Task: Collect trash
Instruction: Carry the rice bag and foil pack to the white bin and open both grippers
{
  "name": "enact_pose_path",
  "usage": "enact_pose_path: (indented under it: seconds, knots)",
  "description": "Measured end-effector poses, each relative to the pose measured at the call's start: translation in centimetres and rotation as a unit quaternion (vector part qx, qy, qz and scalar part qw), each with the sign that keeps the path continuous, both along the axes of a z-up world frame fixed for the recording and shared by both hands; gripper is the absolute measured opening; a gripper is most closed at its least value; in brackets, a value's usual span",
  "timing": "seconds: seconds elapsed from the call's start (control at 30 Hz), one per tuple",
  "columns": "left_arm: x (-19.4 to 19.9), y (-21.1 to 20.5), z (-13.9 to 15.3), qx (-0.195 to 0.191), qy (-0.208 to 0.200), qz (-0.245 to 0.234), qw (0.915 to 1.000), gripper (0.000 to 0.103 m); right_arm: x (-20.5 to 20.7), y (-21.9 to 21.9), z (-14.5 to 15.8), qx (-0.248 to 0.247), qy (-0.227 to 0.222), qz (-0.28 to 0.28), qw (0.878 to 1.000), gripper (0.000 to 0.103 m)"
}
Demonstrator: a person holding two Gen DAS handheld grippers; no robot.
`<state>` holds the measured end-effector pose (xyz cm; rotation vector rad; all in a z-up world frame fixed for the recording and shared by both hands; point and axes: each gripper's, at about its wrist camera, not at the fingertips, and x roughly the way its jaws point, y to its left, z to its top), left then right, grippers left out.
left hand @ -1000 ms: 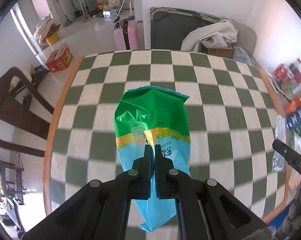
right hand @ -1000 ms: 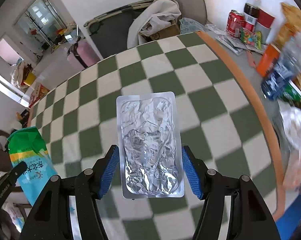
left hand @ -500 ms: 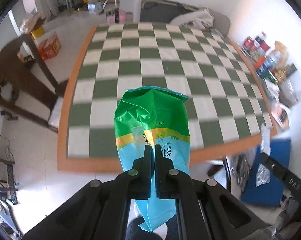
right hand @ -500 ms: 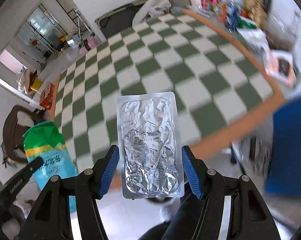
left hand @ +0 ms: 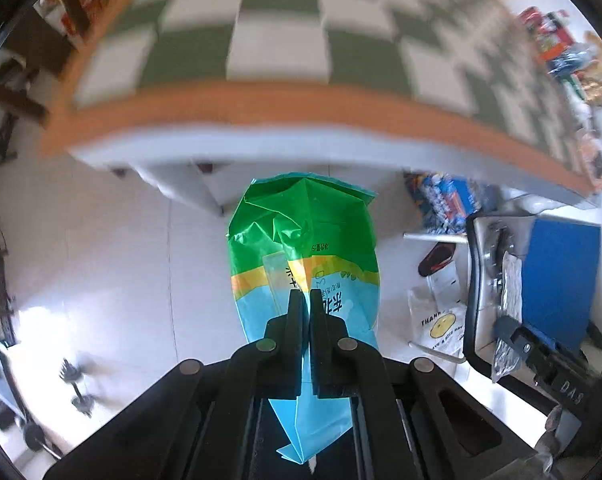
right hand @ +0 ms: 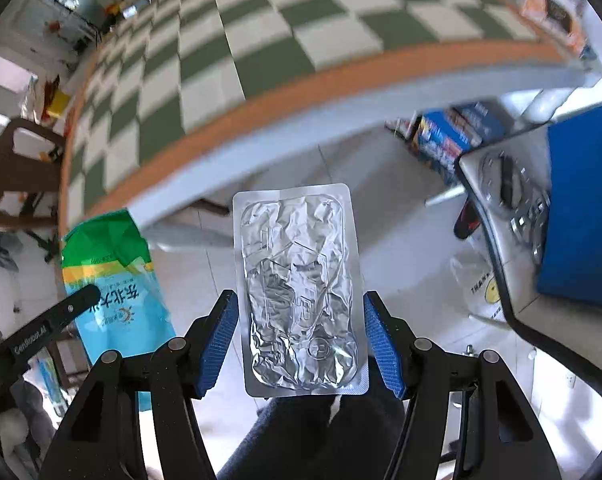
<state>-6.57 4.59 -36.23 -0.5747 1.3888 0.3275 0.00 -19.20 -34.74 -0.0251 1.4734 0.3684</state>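
Across the top of my right view runs the checkered table, packets at its upper right edge. Lower right, on the white tile floor, lies a white plastic bag.

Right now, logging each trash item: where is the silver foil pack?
In the right wrist view, the silver foil pack sits centre frame, held between the right gripper's blue pads, off the checkered table.

the left gripper is squeezed tight, its two black fingers nearly touching, and it pinches a green and blue bag. the right gripper has its blue pads wider apart, pressing both sides of a silver foil pack.
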Motion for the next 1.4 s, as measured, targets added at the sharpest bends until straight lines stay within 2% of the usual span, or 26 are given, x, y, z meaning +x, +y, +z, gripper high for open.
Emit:
enact_pose_path:
  seconds: [0.23,0.33,0.4,0.5,0.57,0.67,0.7,0.73,0.77,0.8,0.83,0.87,0.93,1.0,1.23,1.4]
  knots:
    - [2.3,0.9,-13.5,-0.049,0.053,0.043,0.9965,0.001,1.7,0.5,-13.0,-0.014,0.031,0.012,0.999,0.065]
    - [4.0,1.2,-20.0,-0.06,0.075,0.042,0.9945,0.001,3.0,1.4,-19.6,-0.019,0.042,0.02,0.999,0.065]
    - [4.6,1.3,-23.2,-0.058,0.082,0.038,0.9942,0.002,3.7,2.1,-23.5,-0.022,0.046,0.029,0.998,0.065]
    - [5.5,1.6,-27.6,-0.057,0.097,0.035,0.9931,0.004,4.7,3.2,-28.2,-0.023,0.053,0.034,0.998,0.065]
    - [6.0,1.9,-30.3,-0.07,0.105,0.032,0.9914,0.006,5.4,3.9,-31.9,-0.019,0.06,0.034,0.997,0.065]
    - [6.3,2.1,-32.5,-0.066,0.12,0.016,0.9905,0.009,5.9,5.0,-35.9,-0.014,0.066,0.035,0.997,0.066]
    - [6.4,2.1,-33.3,-0.06,0.121,0.011,0.9907,0.022,6.1,5.3,-37.2,-0.013,0.068,0.034,0.997,0.066]
    - [6.4,2.2,-33.7,-0.056,0.122,0.009,0.9909,0.047,6.2,5.6,-38.4,-0.014,0.068,0.034,0.997,0.066]
    - [6.2,2.5,-33.8,-0.054,0.122,0.011,0.991,0.06,6.4,6.1,-39.5,-0.01,0.074,0.035,0.997,0.066]
    - [6.1,2.6,-34.0,-0.053,0.119,0.013,0.9914,0.08,6.5,6.2,-40.1,-0.008,0.076,0.034,0.996,0.066]
    - [5.8,2.9,-34.0,-0.051,0.117,0.013,0.9918,0.092,6.6,6.5,-41.1,0.001,0.084,0.032,0.996,0.067]
    - [5.6,3.1,-33.9,-0.043,0.117,0.015,0.9921,0.095,6.7,6.7,-41.8,0.009,0.092,0.032,0.995,0.068]
    - [5.2,3.3,-33.8,-0.033,0.118,0.016,0.9923,0.1,6.6,7.2,-42.4,0.015,0.099,0.038,0.994,0.088]
    - [4.7,3.4,-33.4,-0.017,0.117,0.016,0.9928,0.101,6.4,7.8,-42.4,0.014,0.091,0.05,0.994,0.102]
    - [3.4,2.8,-30.7,0.052,0.086,0.002,0.9949,0.101,4.9,7.9,-39.7,-0.041,0.043,0.074,0.995,0.103]
    - [2.2,1.6,-27.3,0.052,0.079,0.003,0.9955,0.101,3.8,7.3,-36.3,-0.07,0.015,0.08,0.994,0.103]
